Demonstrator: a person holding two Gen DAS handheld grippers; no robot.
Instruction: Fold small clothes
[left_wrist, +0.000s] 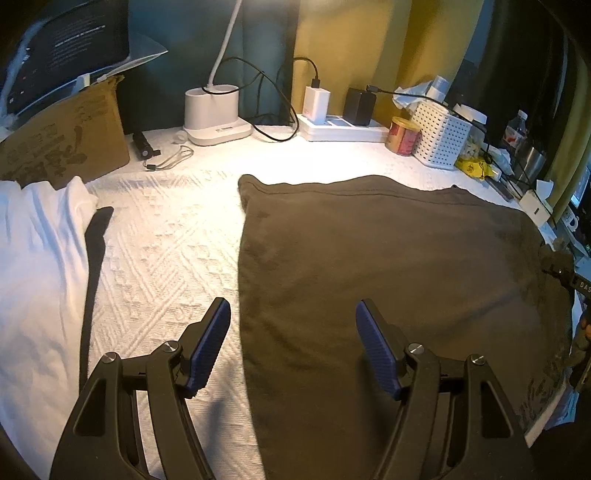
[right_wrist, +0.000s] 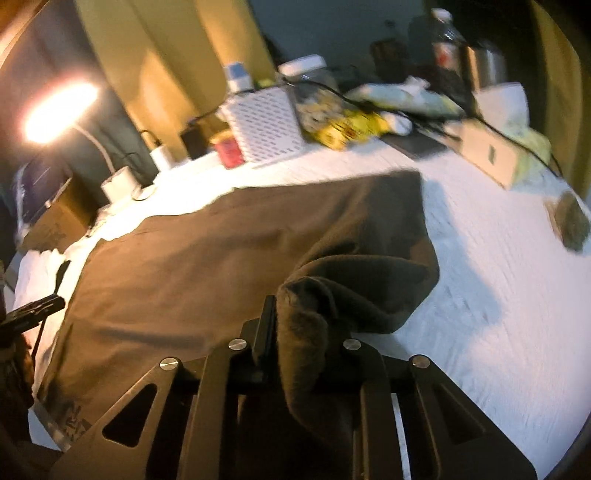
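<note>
A dark olive-brown garment (left_wrist: 388, 266) lies spread flat on the white textured cover (left_wrist: 166, 251). My left gripper (left_wrist: 293, 325) is open and empty, hovering over the garment's left edge near the front. My right gripper (right_wrist: 301, 325) is shut on a bunched fold of the same garment (right_wrist: 207, 266) and lifts its right side off the cover. The right gripper's tip also shows at the far right of the left wrist view (left_wrist: 561, 267).
A white cloth (left_wrist: 37, 258) lies at the left by a cardboard box (left_wrist: 70, 136). Along the back stand a lamp base (left_wrist: 214, 114), a power strip (left_wrist: 343, 129), a tin (left_wrist: 402, 134) and a white perforated basket (left_wrist: 441, 133) among clutter.
</note>
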